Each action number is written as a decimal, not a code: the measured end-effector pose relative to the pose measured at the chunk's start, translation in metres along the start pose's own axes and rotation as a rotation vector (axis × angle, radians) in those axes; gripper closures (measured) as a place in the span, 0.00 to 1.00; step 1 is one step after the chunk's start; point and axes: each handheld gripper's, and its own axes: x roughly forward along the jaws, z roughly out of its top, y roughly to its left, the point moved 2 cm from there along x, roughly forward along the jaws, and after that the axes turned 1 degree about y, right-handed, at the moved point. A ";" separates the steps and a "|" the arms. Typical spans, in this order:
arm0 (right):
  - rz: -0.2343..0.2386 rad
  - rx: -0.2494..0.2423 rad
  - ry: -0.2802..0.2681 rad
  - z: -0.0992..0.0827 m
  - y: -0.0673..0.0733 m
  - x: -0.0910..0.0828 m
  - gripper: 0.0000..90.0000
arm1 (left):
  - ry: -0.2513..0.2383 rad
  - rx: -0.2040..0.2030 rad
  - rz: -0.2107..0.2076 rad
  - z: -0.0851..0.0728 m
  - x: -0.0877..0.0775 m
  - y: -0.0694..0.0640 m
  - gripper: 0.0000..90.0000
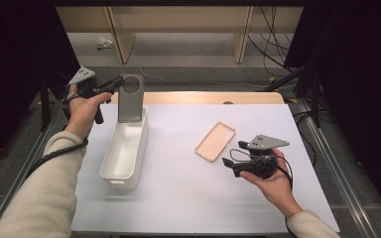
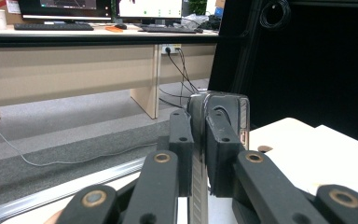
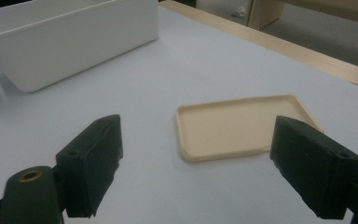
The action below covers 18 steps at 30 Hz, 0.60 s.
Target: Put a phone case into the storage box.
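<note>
A dark grey phone (image 1: pixel 130 99) stands upright over the far end of a white bin (image 1: pixel 140 148), its lower edge at or just inside the rim. My left gripper (image 1: pixel 116 85) is shut on the phone's upper left edge. In the left gripper view the phone (image 2: pixel 224 103) sits edge-on between the black jaws of my left gripper (image 2: pixel 200 135). A beige phone case (image 1: pixel 215 141) lies hollow side up on the white sheet. My right gripper (image 1: pixel 234 154) rests just right of it, open, with nothing in it. In the right gripper view the case (image 3: pixel 242 126) lies ahead of my right gripper (image 3: pixel 205 163), with the bin (image 3: pixel 74 46) beyond.
A white sheet (image 1: pixel 188 193) covers the table, with a wooden edge (image 1: pixel 203 97) at the back. Metal rails run along both sides. Beyond the table stand desk legs and floor cables (image 1: pixel 273 49). Dark curtains close in on left and right.
</note>
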 end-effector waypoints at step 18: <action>0.002 0.000 0.001 0.000 0.000 0.000 0.20 | 0.015 -0.018 0.012 -0.011 0.009 0.004 0.91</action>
